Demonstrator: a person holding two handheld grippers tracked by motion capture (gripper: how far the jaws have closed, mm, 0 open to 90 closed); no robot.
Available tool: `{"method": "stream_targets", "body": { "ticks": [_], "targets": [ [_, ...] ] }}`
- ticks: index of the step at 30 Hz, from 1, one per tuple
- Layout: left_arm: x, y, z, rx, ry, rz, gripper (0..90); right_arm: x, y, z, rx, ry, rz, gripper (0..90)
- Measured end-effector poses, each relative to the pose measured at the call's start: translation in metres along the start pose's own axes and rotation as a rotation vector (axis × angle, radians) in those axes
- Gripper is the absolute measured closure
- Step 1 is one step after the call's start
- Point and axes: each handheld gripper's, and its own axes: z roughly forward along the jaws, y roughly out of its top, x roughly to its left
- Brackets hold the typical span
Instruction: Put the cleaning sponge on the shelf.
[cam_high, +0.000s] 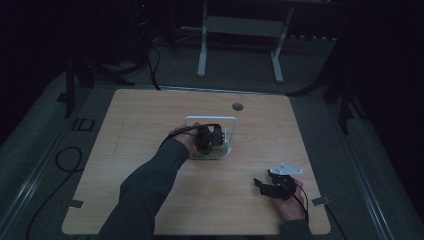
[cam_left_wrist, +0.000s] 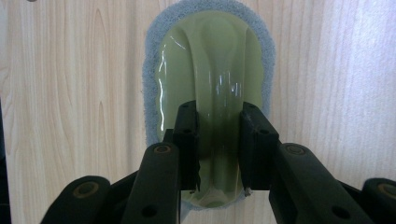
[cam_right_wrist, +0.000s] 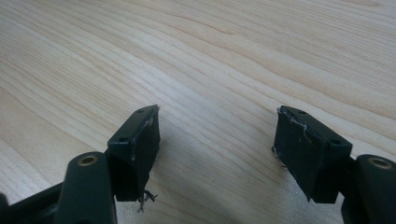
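Note:
A pale green scrubber with a raised glossy handle lies flat on the wooden table, and its grey-blue scouring pad shows as a rim around it. My left gripper points down onto it, with both pads pressed against the sides of the handle ridge. In the high view the left gripper sits mid-table inside a white rectangular frame. My right gripper rests near the table's front right. In the right gripper view its jaws stand wide apart over bare wood, with nothing in the right gripper.
The wooden table has a round cable hole near its far edge. A white desk frame stands on the dark floor behind. A black cable loops on the floor at the left.

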Motion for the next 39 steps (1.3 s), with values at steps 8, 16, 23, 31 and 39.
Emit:
{"method": "stream_targets", "body": {
  "ticks": [8,16,23,31,39],
  "targets": [
    [-0.001,0.004,0.005,0.011,0.010,0.031,71.5,0.000,0.000,0.000,0.000,0.000,0.001,30.7],
    [0.001,0.004,0.007,0.006,0.030,0.020,71.4,0.000,0.000,0.000,0.000,0.000,0.000,30.7],
    [0.001,0.005,0.009,0.003,0.051,0.033,71.2,0.000,0.000,0.000,0.000,0.000,-0.001,30.7],
    [0.002,0.005,0.012,0.012,0.077,0.048,71.3,0.000,0.000,0.000,0.000,0.000,-0.001,30.7],
    [0.002,0.007,0.017,0.032,0.123,0.051,71.4,0.000,0.000,0.000,0.000,0.000,-0.002,30.8]
  ]
}}
